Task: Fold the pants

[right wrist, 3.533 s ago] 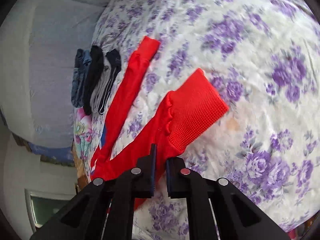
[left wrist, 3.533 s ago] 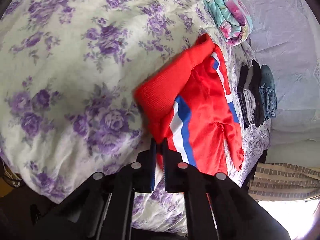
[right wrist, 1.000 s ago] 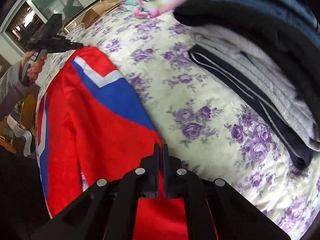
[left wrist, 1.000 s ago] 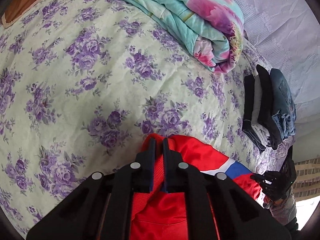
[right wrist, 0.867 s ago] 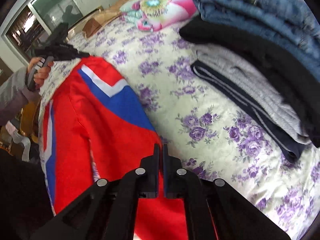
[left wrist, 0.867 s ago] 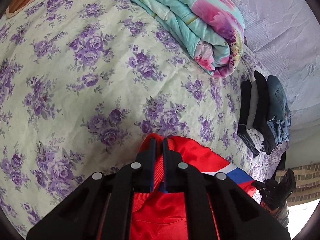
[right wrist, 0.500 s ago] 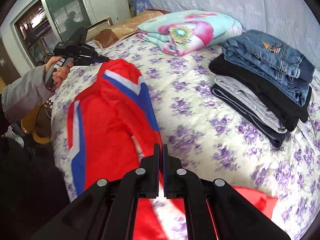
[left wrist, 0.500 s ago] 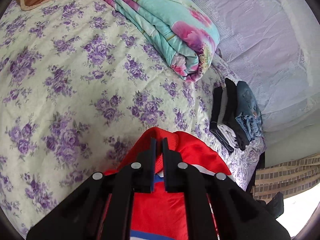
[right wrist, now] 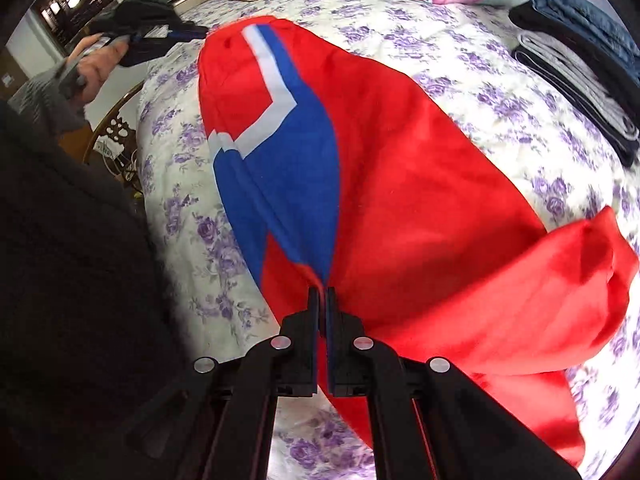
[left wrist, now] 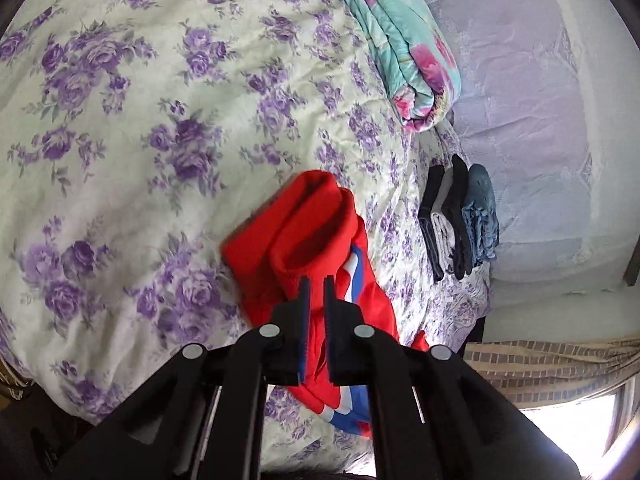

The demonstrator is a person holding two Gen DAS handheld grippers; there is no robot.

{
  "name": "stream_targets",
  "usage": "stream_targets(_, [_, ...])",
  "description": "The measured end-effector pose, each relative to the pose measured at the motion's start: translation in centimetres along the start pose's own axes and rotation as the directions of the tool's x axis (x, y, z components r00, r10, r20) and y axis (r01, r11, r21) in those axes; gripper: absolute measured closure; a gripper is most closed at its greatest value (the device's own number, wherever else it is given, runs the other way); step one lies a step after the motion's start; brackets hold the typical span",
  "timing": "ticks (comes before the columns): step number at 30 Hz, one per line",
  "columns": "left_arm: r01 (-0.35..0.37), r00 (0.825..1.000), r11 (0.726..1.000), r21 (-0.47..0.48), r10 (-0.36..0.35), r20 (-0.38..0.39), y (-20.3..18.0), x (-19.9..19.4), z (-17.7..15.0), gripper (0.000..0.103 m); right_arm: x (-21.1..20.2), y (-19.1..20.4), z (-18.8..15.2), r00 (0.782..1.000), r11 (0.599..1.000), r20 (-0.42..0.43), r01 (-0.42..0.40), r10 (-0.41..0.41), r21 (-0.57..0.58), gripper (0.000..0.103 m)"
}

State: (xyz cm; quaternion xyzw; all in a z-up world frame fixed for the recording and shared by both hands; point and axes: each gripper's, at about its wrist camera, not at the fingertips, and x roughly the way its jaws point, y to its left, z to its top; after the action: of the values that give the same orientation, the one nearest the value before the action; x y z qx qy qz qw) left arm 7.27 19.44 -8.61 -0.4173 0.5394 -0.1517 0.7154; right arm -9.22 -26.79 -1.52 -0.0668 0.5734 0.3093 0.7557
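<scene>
The red pants (left wrist: 304, 232) with a blue and white stripe hang stretched above the flowered bedspread (left wrist: 132, 128). In the left wrist view my left gripper (left wrist: 314, 284) is shut on the red cloth just below the ribbed waistband. From the right wrist view the pants (right wrist: 400, 168) spread wide, and my right gripper (right wrist: 322, 294) is shut on a pinched fold where blue meets red. A ribbed red end (right wrist: 580, 264) folds over at the right. The left gripper (right wrist: 188, 34) shows far off at the pants' other end, held by a hand (right wrist: 96, 64).
A stack of folded trousers (left wrist: 460, 220) lies near the bed's far edge, seen also as folded trousers (right wrist: 580, 56) at the upper right. A rolled flowered quilt (left wrist: 404, 52) lies beyond. A pale curtain (left wrist: 540, 120) hangs behind. The person's dark clothing (right wrist: 72, 260) fills the left.
Both grippers have drawn back toward the near edge of the bed, pulling the pants with them. The folded stack and quilt now look farther away. The ribbed end has folded over.
</scene>
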Motion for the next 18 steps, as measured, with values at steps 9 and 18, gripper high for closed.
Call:
stream_targets(9, [-0.170, 0.984, 0.982, 0.087, 0.163, 0.078, -1.5, 1.3, -0.6, 0.086, -0.9, 0.9, 0.2, 0.998, 0.999, 0.043, 0.037, -0.037, 0.001, 0.100])
stream_targets(18, [-0.277, 0.959, 0.958, 0.076, 0.270, 0.091, -0.2, -0.6, -1.7, 0.082, 1.7, 0.3, -1.7, 0.999, 0.992, 0.029, 0.037, -0.041, 0.121, 0.099])
